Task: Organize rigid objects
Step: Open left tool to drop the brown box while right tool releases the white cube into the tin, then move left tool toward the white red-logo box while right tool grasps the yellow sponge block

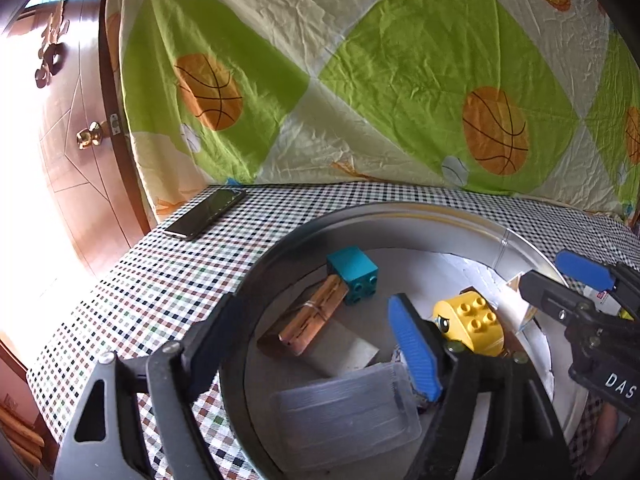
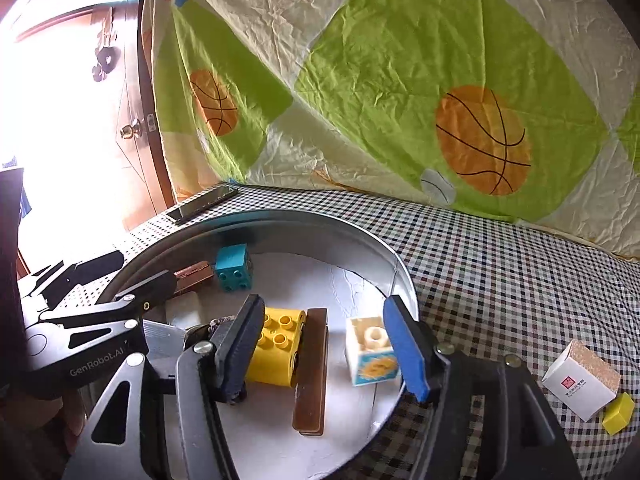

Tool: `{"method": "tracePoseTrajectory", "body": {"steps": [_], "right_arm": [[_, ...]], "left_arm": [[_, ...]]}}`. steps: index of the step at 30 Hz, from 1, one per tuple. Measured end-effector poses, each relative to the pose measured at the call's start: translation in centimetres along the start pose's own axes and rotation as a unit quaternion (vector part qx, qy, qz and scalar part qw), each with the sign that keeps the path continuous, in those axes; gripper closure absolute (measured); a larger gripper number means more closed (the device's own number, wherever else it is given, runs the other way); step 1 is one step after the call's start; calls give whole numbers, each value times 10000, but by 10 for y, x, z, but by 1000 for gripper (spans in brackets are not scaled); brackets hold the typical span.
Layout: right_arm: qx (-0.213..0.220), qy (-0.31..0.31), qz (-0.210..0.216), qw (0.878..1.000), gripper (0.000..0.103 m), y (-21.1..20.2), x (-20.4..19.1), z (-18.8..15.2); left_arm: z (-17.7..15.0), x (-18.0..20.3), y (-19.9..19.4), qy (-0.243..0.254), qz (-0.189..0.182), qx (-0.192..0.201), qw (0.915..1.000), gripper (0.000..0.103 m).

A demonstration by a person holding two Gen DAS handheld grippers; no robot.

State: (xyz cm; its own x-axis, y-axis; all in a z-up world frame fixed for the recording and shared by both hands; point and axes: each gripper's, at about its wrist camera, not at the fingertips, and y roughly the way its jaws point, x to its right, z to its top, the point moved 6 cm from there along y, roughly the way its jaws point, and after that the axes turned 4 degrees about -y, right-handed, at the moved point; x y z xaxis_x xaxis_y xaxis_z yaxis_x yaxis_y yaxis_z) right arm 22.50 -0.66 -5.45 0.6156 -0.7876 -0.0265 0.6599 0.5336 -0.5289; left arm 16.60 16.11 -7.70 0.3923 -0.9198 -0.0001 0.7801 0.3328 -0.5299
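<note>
- Risk first: our right gripper (image 2: 332, 354) hangs low inside the round metal tin (image 2: 320, 224). Its left finger (image 2: 240, 344) lies against the yellow Duplo brick (image 2: 276, 344); a careless lift or sideways pull may drag that brick, or knock over the brown wooden strip (image 2: 311, 368) leaning beside it.
- The white cube with the sun print (image 2: 370, 350) sits just beside the right finger (image 2: 406, 356); we cannot tell whether they touch. A sweep outward could push it against the tin wall.
- Our left gripper (image 1: 316, 352) straddles the tin's rim, one finger outside and the blue-padded finger (image 1: 414, 348) inside, above the clear plastic lid (image 1: 348, 412). Pulling back without rising may catch the rim and shift the tin on the counter (image 1: 168, 280).
- Both grippers crowd one tin; collision between them is likely if both move at once.
- Fingers: both pairs stand spread and pinch nothing.
- Task items: teal brick (image 1: 352, 274) and wooden clips (image 1: 314, 314) rest inside the tin. A white carton (image 2: 580, 378) and a small yellow block (image 2: 618, 414) remain on the counter, to the tin's right.
</note>
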Motion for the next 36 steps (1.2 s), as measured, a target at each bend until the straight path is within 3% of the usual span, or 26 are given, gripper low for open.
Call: {"method": "tracePoseTrajectory", "body": {"steps": [8,13,18,23,27,32,36], "right_arm": [[328,233,-302,9987,38,-53,47,-13],[394,268,-953,9943,38,-93,99,-35],[135,639,-1881,9800,37,-122,173,-65],[-448,1059,-2194,9688,37,-121,226,-90],[-832,1305,-1876,9700,37,-112,244,-102],[-1124,1313,-1628,9714,37,-97,251,-112],[-1194,1364,-1569,9708,37,-89,256,-115]], "left_arm": [[7,31,-36,-83,-330,417,9985,6],[7,87,-59,250,-820,630,9943,0],[-5,164,-65,759,-1380,446,9865,0],[-18,237,-50,1209,-1760,84,9769,0],[-25,282,-28,1418,-2002,-331,9689,0],[-24,306,0,1592,-1712,-445,9713,0],[-24,305,7,1542,-1692,-477,9723,0]]}}
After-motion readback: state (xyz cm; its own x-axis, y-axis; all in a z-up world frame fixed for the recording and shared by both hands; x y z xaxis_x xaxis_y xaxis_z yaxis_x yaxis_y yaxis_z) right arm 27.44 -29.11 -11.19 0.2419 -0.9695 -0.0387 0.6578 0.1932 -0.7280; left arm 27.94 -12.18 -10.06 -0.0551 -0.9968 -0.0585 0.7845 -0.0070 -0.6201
